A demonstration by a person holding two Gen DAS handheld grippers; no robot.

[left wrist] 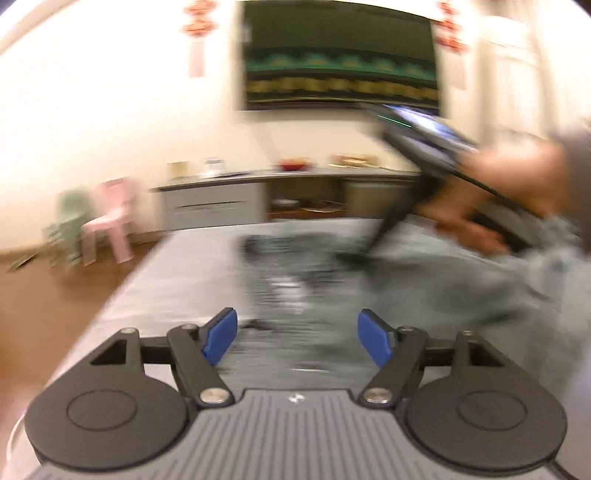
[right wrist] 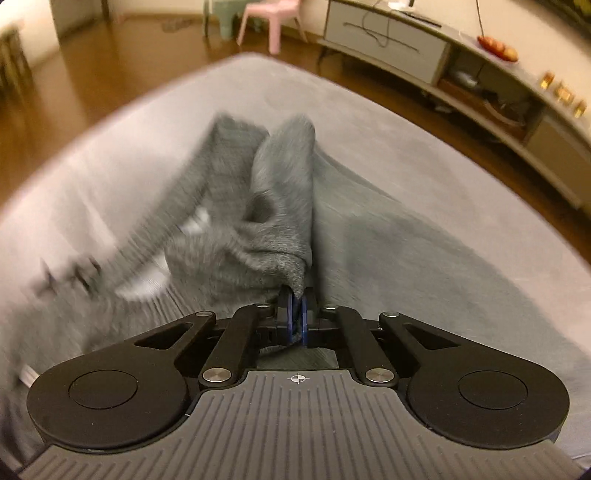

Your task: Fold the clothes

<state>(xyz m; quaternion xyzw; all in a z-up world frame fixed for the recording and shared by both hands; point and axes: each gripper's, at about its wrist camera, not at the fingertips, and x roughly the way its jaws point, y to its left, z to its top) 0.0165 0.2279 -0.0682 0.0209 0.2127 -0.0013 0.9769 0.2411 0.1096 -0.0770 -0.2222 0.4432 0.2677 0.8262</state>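
The right tongs [right wrist: 297, 314] are clamped on a pinched fold of the grey garment [right wrist: 240, 206], which lies rumpled on the grey bed [right wrist: 424, 147]. The left tongs [left wrist: 297, 338] stand open just above the cloth with nothing between their blue pads [left wrist: 219, 336]. A pink chair [right wrist: 271, 14] stands on the wooden floor beyond the bed.
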